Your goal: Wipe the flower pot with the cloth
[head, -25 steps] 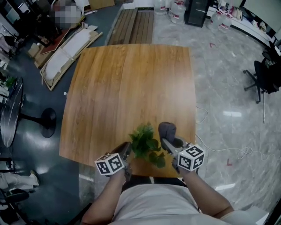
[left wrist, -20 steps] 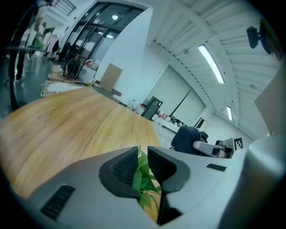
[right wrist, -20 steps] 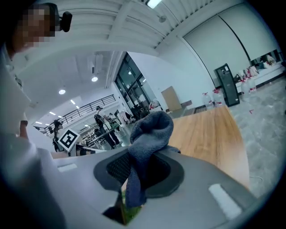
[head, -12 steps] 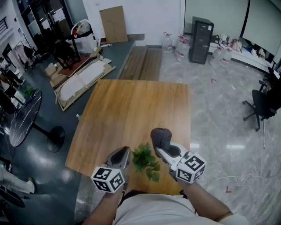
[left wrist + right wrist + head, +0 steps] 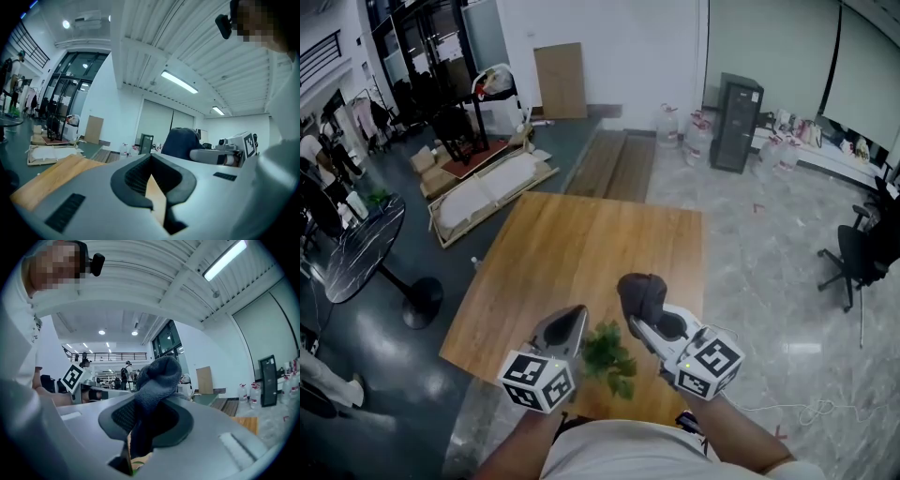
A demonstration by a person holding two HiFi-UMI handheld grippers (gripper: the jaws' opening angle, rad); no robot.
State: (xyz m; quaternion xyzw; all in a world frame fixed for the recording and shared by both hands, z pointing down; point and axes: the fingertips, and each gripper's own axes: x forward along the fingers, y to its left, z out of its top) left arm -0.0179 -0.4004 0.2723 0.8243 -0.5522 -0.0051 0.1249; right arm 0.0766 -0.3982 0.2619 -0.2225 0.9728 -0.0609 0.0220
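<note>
The right gripper (image 5: 652, 323) is clamped on the grey cloth (image 5: 640, 291), holding it bunched above the worktop (image 5: 581, 253), seemingly ready for wiping, while the left gripper (image 5: 565, 328), closed and empty, flanks the plant (image 5: 607, 358) at the near edge, whose leaves hide the flower pot.

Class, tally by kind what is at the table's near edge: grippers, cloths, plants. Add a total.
Grippers: 2, left hand-held gripper and right hand-held gripper
Cloth: 1
Plant: 1
Total: 4
</note>
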